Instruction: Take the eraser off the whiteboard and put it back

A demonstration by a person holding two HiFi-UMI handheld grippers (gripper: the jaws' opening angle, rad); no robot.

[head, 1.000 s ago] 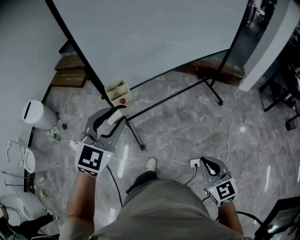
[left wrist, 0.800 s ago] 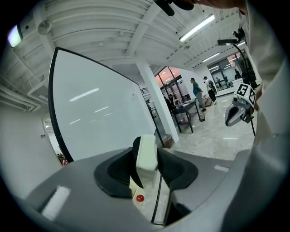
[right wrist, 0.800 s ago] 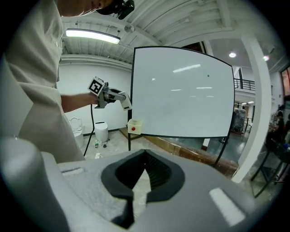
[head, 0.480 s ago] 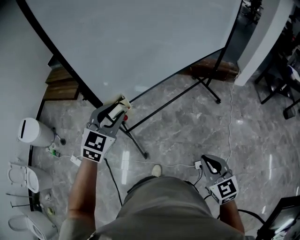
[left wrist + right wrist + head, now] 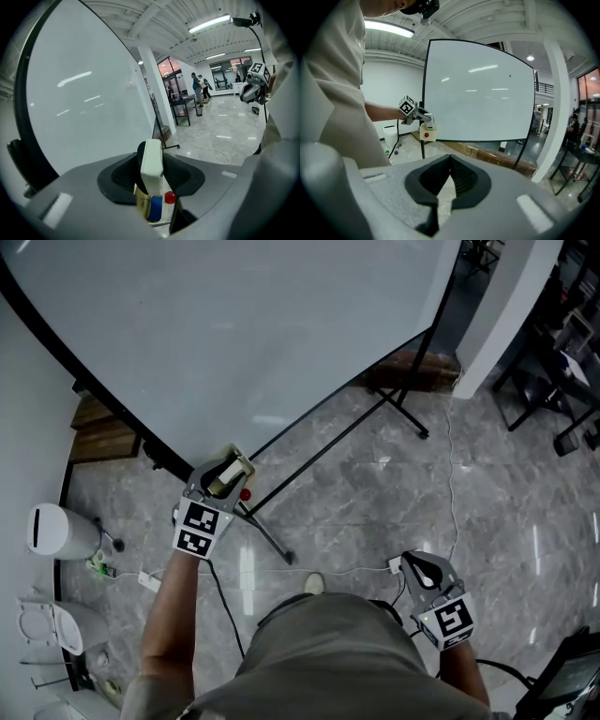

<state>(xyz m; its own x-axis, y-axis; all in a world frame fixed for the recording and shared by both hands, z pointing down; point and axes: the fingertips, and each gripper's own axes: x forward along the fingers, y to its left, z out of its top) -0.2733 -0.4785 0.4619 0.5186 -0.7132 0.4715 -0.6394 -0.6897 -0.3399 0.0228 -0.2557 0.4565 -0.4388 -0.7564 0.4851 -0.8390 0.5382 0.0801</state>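
My left gripper (image 5: 223, 476) pinched the white eraser (image 5: 152, 159) upright at the cream tray (image 5: 427, 133) by the lower corner of the whiteboard (image 5: 234, 324). The eraser hid most of the tray, so contact was unclear. My right gripper (image 5: 419, 568) hung closed and empty, well apart.

The left claw (image 5: 152, 165) has a matt grey plastic shell with dull black rubbery pads. The eraser (image 5: 151, 157) between those pads is smooth cream plastic with a faint sheen, much like the little box (image 5: 139, 204) just beneath the claw's tips. Ahead of that claw the whiteboard (image 5: 84, 103) is a smooth, glossy sheet catching streaks of ceiling light, edged by a black frame (image 5: 26, 161) that looks like painted metal. Below both claws the floor (image 5: 375, 493) is polished grey veined stone, shiny with reflections, and the right claw (image 5: 449, 177) has the same matt grey shell with ribbed black pads.
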